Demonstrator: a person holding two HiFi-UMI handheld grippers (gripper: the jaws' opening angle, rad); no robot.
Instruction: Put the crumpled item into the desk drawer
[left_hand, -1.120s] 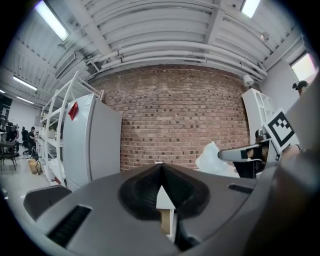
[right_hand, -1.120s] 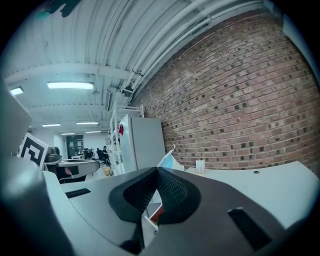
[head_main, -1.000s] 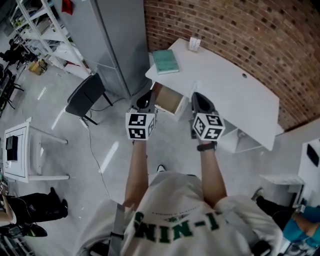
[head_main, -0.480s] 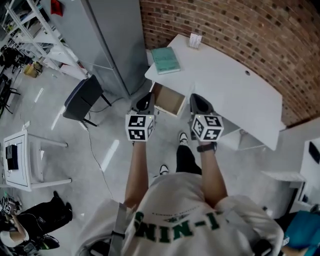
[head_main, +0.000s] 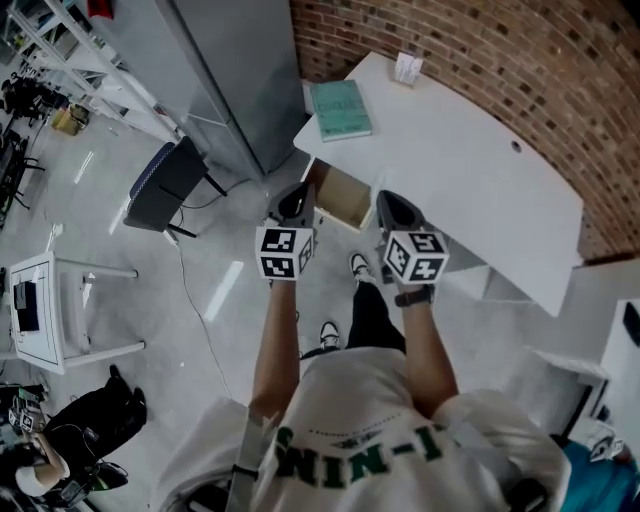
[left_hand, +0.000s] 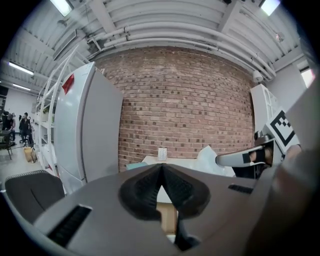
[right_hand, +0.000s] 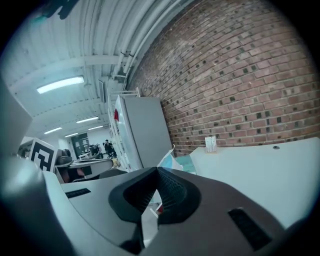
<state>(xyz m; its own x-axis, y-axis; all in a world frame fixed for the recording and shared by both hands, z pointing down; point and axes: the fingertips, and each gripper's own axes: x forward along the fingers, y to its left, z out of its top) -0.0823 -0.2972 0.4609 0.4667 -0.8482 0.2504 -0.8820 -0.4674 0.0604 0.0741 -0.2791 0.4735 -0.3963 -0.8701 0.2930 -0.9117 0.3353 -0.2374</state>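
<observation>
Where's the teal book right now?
In the head view, the teal book lies at the left end of the white desk, just beyond the open drawer.

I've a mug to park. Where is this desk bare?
The desk is bare from the teal book and the small white box by the brick wall, both at its left end, across to its right end. Only that left end is crowded.

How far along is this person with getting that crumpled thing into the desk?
Done: the drawer is already open, and the crumpled item is picked up. In hand: the right gripper is shut on it, not yet in the drawer. Left: reach the drawer and drop it in.
</observation>
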